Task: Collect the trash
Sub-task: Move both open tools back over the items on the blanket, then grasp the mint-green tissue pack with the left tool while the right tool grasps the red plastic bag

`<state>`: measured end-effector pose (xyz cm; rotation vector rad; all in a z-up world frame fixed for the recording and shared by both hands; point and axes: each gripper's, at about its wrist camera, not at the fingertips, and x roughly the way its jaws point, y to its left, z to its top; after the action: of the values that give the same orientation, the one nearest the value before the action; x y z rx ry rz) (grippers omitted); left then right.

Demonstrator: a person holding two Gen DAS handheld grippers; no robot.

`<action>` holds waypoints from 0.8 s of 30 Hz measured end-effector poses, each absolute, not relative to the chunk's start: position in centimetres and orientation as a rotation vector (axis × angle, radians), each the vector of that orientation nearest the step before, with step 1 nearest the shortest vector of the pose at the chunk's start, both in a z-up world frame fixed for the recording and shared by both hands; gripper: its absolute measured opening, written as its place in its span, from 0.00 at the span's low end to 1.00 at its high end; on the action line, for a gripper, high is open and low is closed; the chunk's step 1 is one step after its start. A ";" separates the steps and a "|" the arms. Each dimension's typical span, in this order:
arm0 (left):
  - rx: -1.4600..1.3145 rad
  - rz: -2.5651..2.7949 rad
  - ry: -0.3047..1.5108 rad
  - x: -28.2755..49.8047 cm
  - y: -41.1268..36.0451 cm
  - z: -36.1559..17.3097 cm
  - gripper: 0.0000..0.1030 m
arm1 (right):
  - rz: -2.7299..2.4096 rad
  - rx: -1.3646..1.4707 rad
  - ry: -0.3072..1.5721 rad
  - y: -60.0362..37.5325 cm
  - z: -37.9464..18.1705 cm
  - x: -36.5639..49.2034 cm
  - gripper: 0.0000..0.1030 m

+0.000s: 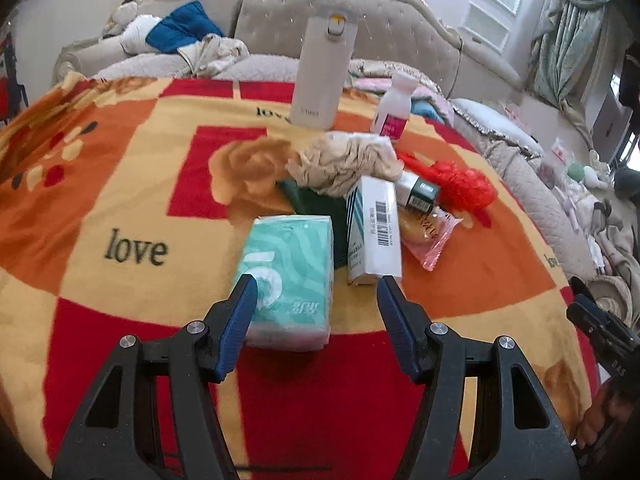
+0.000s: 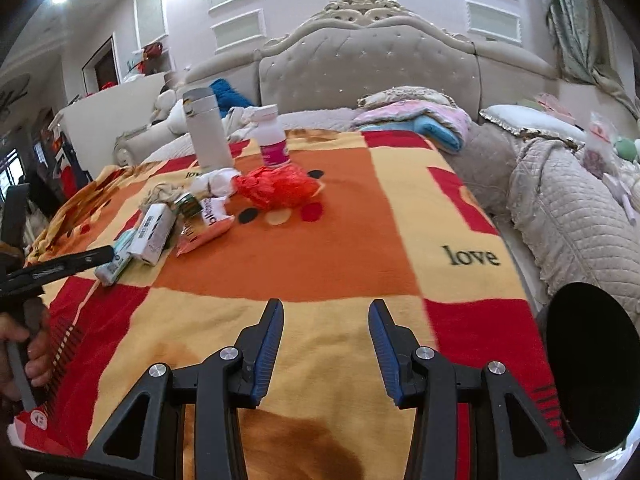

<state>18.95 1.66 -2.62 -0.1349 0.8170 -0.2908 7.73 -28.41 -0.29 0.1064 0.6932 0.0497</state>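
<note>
My left gripper gapes empty over the teal tissue pack, with the white barcoded box touching it at two o'clock; closing carelessly could snag that box too. My right gripper is also released over bare blanket, the trash heap at ten o'clock and the black bin at three; a hasty swing could topple the white bottle.

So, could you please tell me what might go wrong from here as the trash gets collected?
1. The left gripper is open around the tissue pack, arguably not trash; the white box lies right beside it and could get knocked.
2. The tall flask and pill bottle stand upright on the soft blanket behind the pile; pulling at the red bag might tip them.
</note>
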 end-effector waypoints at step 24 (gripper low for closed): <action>-0.353 -0.214 0.778 19.4 5.3 -3.3 0.23 | 0.125 0.186 0.643 -25.6 0.6 23.4 0.71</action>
<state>19.35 5.29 -3.30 -0.3531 0.7776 -0.2135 23.39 -25.58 0.56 0.1857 0.6426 0.1249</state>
